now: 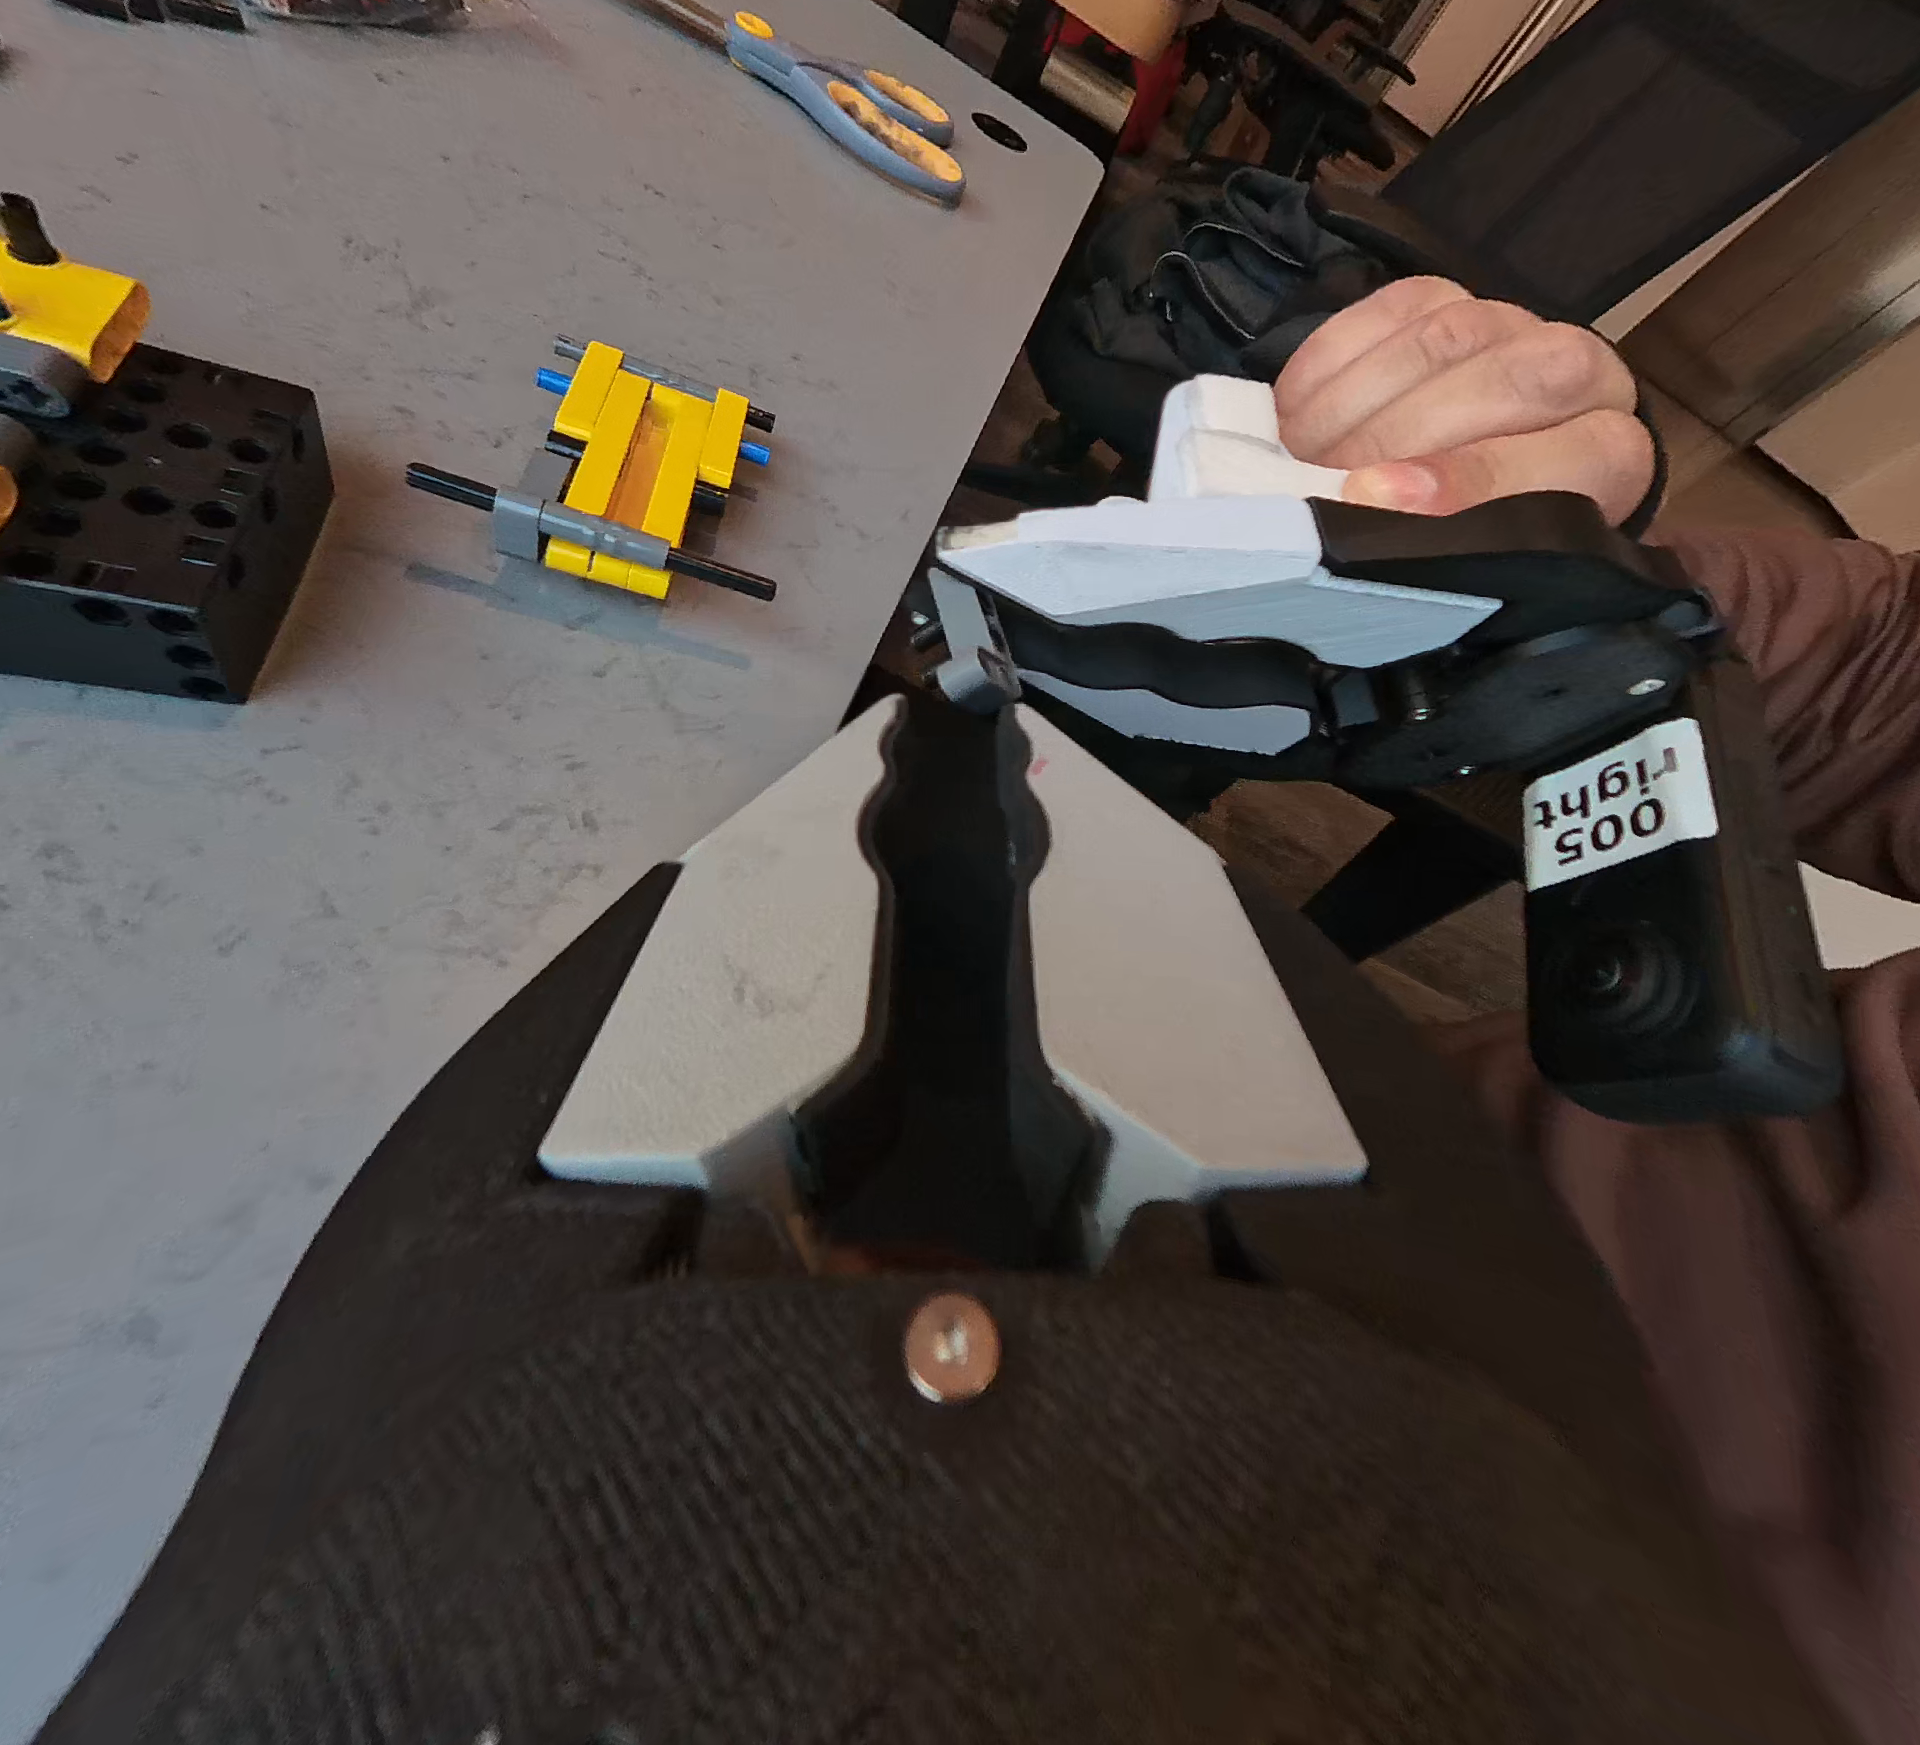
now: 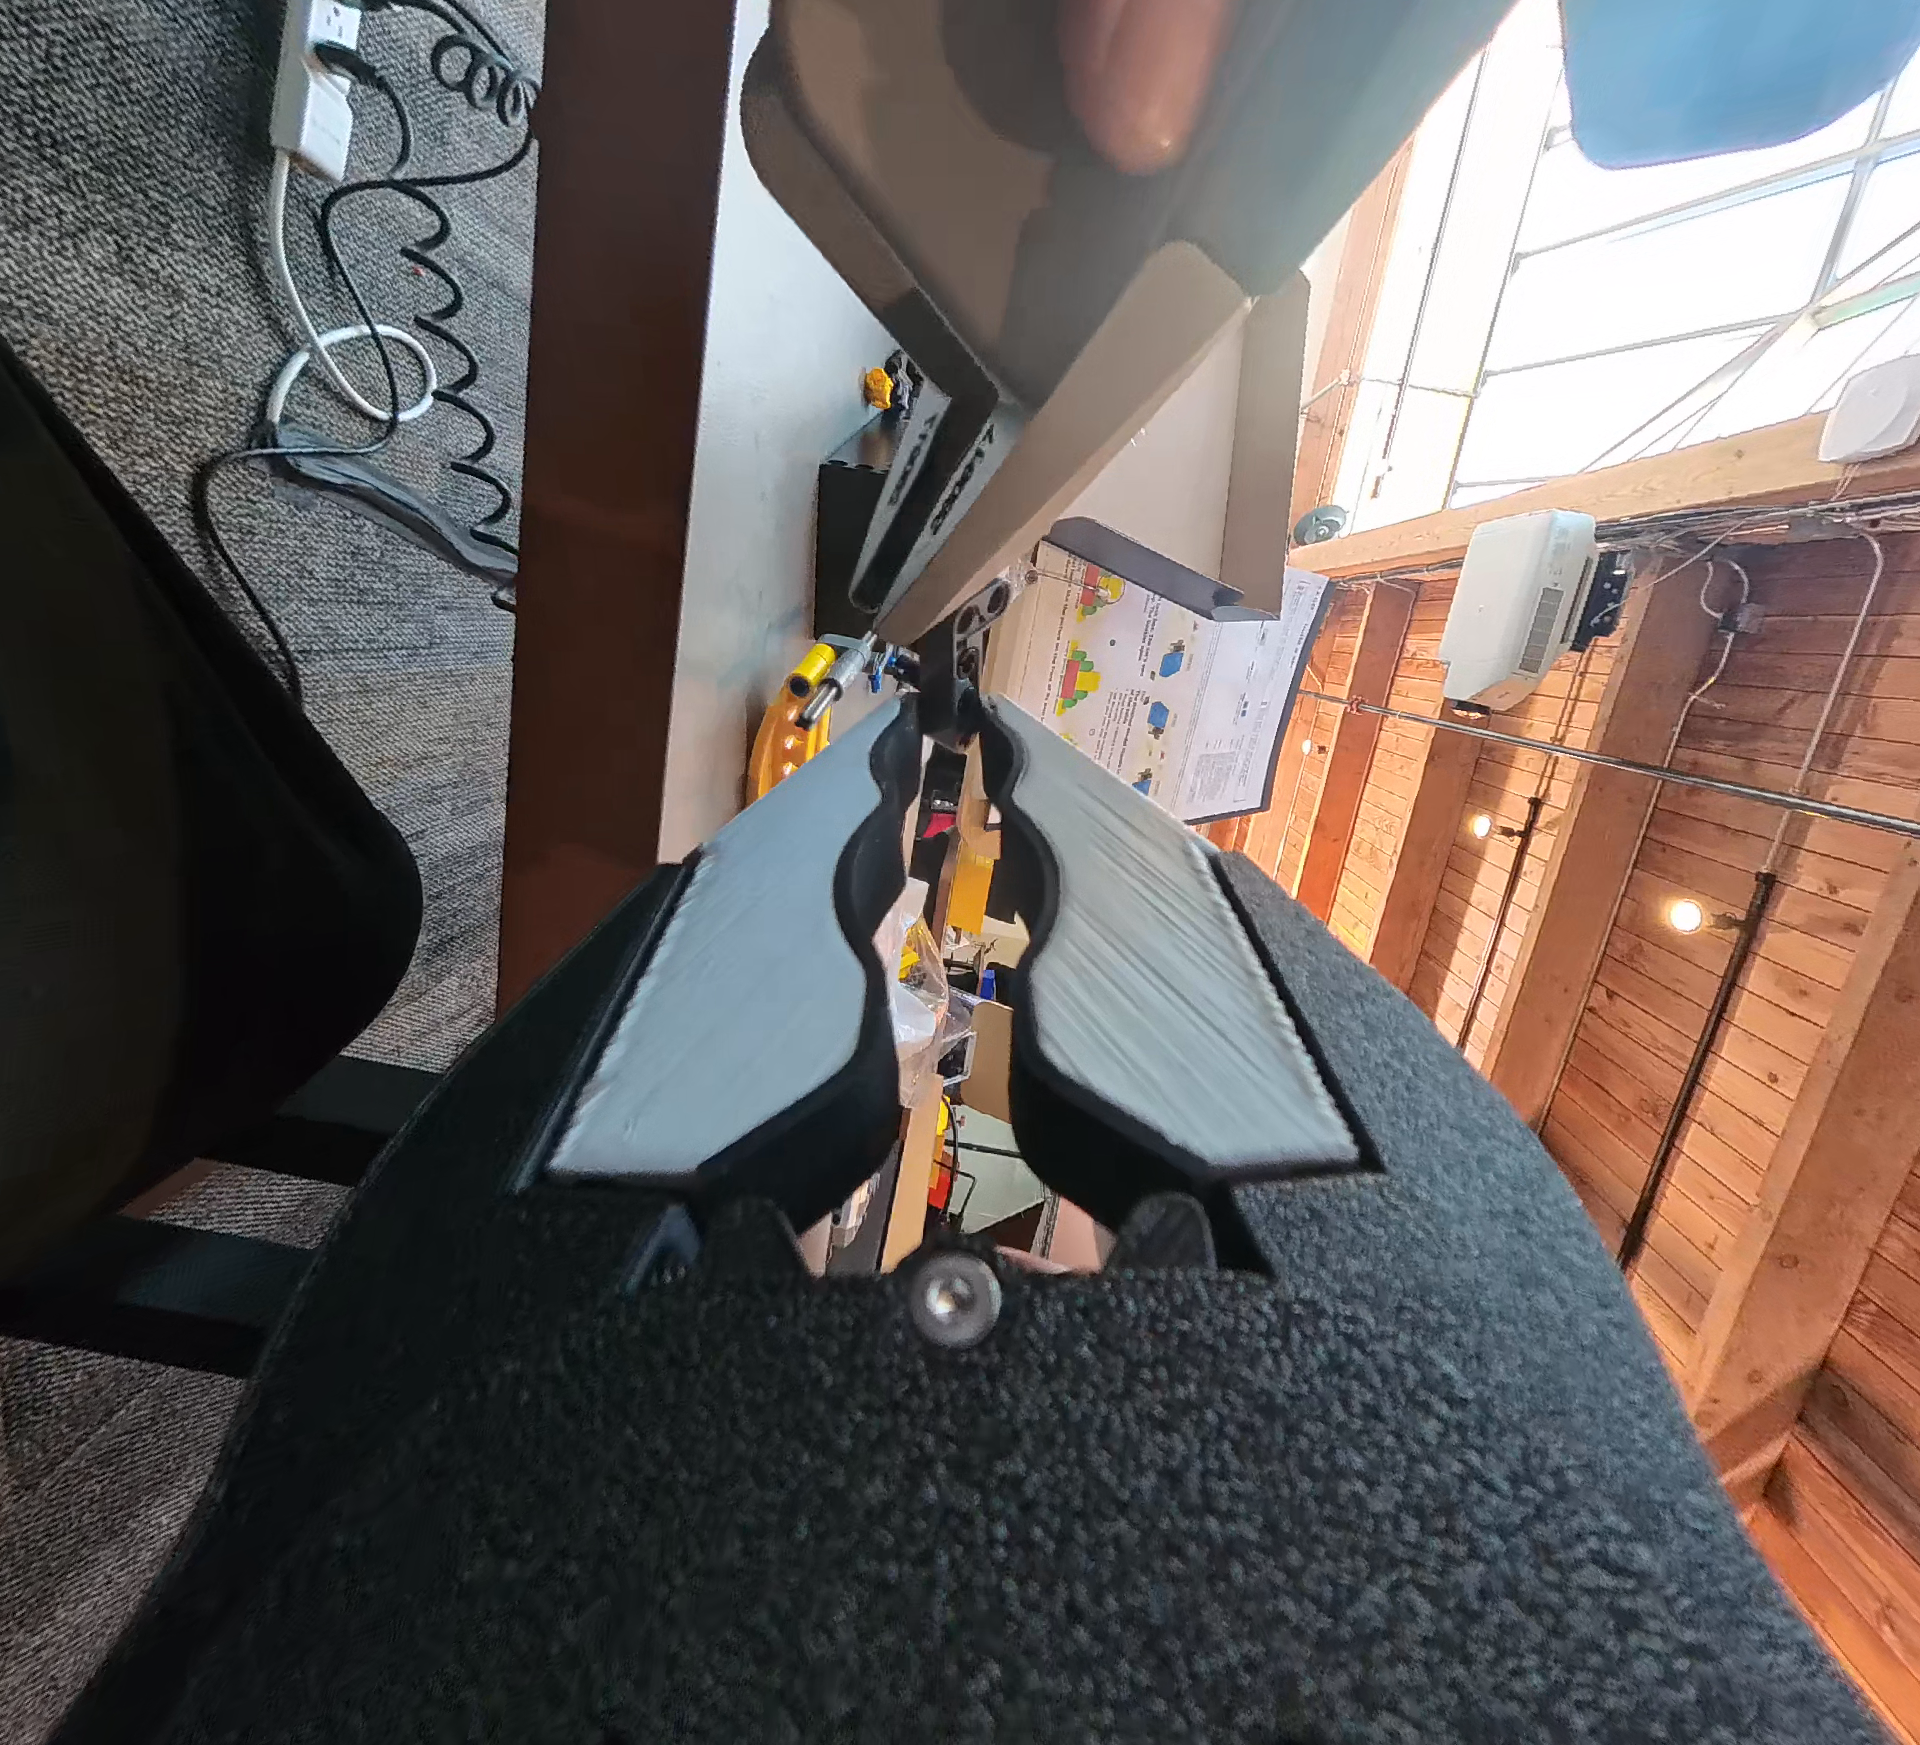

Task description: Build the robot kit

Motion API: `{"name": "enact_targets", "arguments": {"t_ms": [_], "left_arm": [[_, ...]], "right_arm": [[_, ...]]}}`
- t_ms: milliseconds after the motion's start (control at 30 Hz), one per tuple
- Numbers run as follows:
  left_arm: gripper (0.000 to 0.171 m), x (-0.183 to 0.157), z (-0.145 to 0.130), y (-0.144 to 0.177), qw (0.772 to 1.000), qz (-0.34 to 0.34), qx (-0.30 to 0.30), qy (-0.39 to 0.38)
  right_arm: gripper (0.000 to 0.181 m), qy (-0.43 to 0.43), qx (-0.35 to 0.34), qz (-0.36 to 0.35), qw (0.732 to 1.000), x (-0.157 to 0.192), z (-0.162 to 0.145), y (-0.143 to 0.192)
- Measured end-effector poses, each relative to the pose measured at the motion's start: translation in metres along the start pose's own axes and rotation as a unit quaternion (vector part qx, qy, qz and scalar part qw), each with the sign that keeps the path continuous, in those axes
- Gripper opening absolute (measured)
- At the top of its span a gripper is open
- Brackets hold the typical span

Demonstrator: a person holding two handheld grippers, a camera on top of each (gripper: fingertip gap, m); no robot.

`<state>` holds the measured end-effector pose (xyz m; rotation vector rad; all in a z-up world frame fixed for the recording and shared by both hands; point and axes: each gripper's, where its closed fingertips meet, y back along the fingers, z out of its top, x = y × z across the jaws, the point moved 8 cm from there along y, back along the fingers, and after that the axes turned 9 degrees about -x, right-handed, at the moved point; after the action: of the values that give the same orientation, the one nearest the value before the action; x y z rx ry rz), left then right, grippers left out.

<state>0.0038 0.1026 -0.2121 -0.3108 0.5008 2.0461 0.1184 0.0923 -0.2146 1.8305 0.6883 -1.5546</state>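
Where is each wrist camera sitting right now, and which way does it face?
Left wrist view: on the left gripper, looking along its closed fingers past the grey table's edge. The right gripper and right hand enter from the right.
Right wrist view: on the right gripper, rolled sideways, facing the table edge and a wooden wall. The left gripper and a finger of the left hand come in from above.
Shared: both grippers' tips meeting at a small grey piece.

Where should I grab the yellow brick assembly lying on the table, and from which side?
Pinch the yellow assembly across its long yellow beams, coming down from above. It lies flat on the table, and black axles stick out of both ends, so its two long sides look like the clearest faces for a gripper.
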Motion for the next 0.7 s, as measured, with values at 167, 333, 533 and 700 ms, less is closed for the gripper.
{"name": "enact_targets", "arguments": {"t_ms": [167,333,533,700], "left_arm": [[0.019,-0.0047,0.0023,-0.0001,1.000,-0.013,-0.013,0.018],[0.013,-0.0009,0.0029,0.0009,0.999,0.004,-0.017,0.028],[0.009,0.0012,0.0035,0.0041,0.999,0.018,-0.031,-0.002],[0.005,-0.0021,0.0008,0.0033,0.984,0.063,-0.014,-0.168]], "right_arm": [[0.010,0.003,0.007,-0.001,1.000,-0.0001,-0.0006,-0.0007],[0.009,0.005,0.007,0.003,1.000,0.0014,0.0007,-0.0018],[0.009,-0.004,-0.005,0.005,1.000,0.0016,0.0022,-0.0012],[0.008,-0.081,-0.037,0.031,0.996,0.0023,-0.0022,-0.0005]]}}
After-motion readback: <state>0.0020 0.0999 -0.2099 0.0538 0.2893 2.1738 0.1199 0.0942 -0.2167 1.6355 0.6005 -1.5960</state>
